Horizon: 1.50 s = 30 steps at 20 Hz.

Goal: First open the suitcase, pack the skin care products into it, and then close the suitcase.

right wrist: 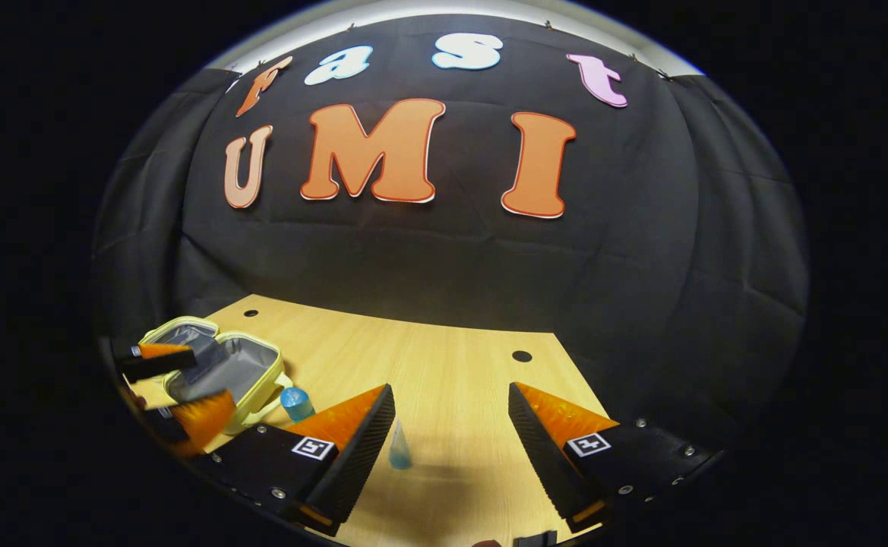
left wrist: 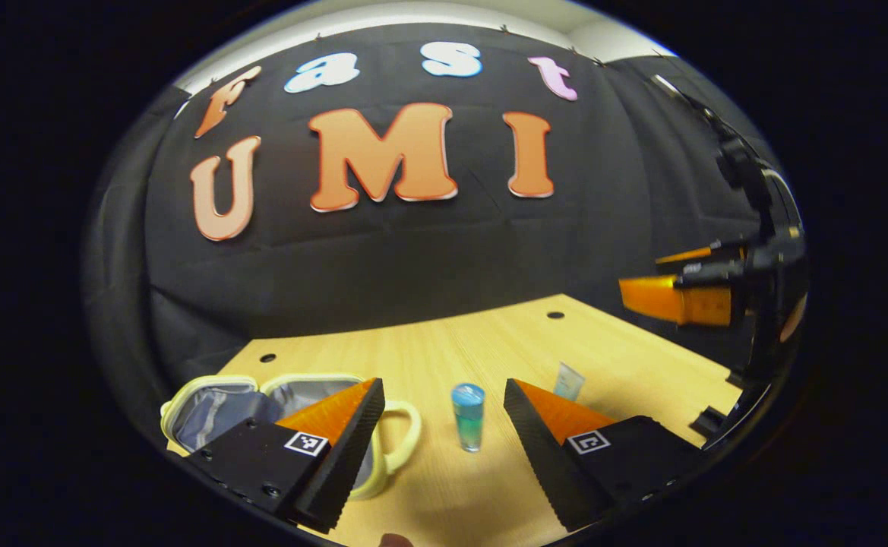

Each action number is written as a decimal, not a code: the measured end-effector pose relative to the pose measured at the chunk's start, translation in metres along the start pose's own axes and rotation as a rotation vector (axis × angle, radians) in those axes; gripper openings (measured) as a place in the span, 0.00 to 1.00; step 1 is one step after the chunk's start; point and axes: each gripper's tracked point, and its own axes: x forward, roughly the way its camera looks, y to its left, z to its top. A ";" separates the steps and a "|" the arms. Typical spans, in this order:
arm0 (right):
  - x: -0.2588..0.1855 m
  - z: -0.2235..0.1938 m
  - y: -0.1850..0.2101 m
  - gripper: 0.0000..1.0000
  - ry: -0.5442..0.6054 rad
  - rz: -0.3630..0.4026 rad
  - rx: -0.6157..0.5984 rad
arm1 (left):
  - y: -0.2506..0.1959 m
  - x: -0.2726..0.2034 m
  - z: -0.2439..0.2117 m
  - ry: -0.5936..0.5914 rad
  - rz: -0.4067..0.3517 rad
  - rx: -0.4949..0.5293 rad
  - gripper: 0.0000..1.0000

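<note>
A small suitcase (left wrist: 208,414) with a pale yellow rim and grey lining lies open at the table's left; in the right gripper view the suitcase (right wrist: 250,365) sits at the far left. A blue bottle (left wrist: 468,416) stands upright just right of it, ahead of my open, empty left gripper (left wrist: 444,384). A pale tube (left wrist: 569,381) stands further right. My right gripper (right wrist: 451,387) is open and empty, with the tube (right wrist: 399,448) between its fingers' lines and the bottle (right wrist: 296,403) to its left. The left gripper (right wrist: 208,374) hovers over the suitcase; the right gripper (left wrist: 664,277) hangs open above the table's right.
The light wooden table (right wrist: 459,365) has round cable holes (right wrist: 521,355) near its back edge. The black cloth wall stands close behind it. A dark stand (left wrist: 763,228) rises at the right edge of the left gripper view.
</note>
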 end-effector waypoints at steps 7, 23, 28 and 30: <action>-0.011 -0.031 -0.044 0.96 0.059 -0.078 -0.027 | -0.014 0.061 -0.065 0.080 0.056 0.020 0.98; -0.012 -0.059 -0.043 0.96 0.148 -0.066 0.007 | -0.010 0.110 -0.094 0.266 0.048 -0.128 0.43; -0.001 -0.060 -0.006 0.96 0.158 -0.001 0.021 | 0.001 0.078 -0.049 0.242 -0.007 -0.134 0.43; 0.006 -0.065 0.010 0.95 0.172 0.026 0.026 | 0.010 0.065 -0.036 0.242 -0.013 -0.134 0.43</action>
